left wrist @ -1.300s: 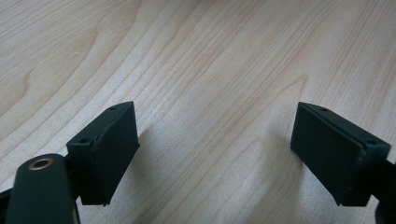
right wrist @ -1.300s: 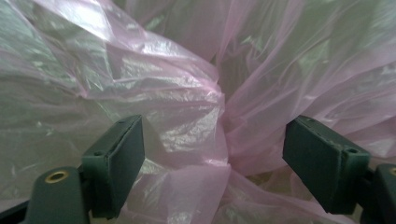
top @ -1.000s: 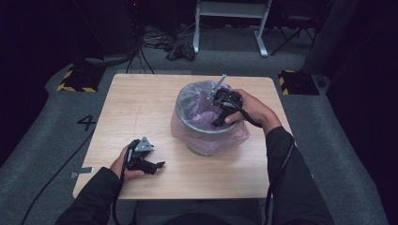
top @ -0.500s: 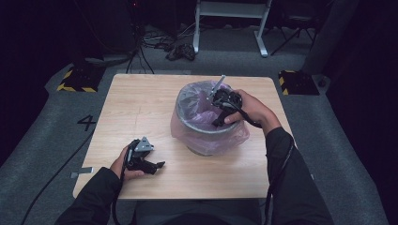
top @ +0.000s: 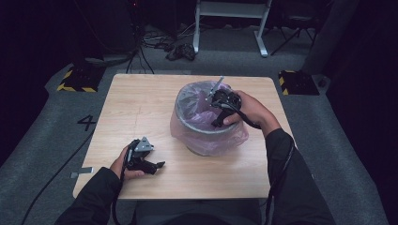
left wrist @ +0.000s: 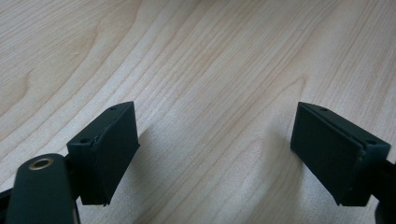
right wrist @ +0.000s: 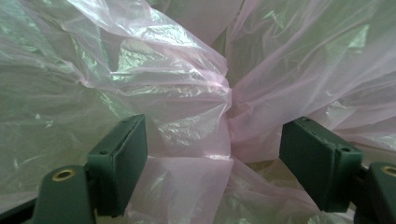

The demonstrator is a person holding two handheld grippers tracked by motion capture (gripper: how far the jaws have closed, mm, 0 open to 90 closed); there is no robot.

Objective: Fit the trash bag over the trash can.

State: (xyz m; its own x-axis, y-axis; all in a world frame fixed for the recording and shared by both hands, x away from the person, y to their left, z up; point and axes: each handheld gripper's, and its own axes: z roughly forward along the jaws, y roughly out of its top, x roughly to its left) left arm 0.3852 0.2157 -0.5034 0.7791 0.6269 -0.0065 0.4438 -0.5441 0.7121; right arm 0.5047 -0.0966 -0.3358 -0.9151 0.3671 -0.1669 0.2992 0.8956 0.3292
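The right gripper (top: 224,108) is hanging inside the bin (top: 206,123), jaws wide apart, gripping nothing, the pink liner bag (right wrist: 187,107) bunching ahead. At seven o'clock from the bin, the left gripper (top: 149,165) is resting on the table (top: 141,101), jaws wide and empty.

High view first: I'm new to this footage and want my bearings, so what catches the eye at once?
The round bin lined with a pale pink plastic bag stands out, right of the wooden table's middle. The right gripper reaches into its mouth, jaws open around crumpled film. The left gripper rests near the table's front left edge, jaws open over bare wood.
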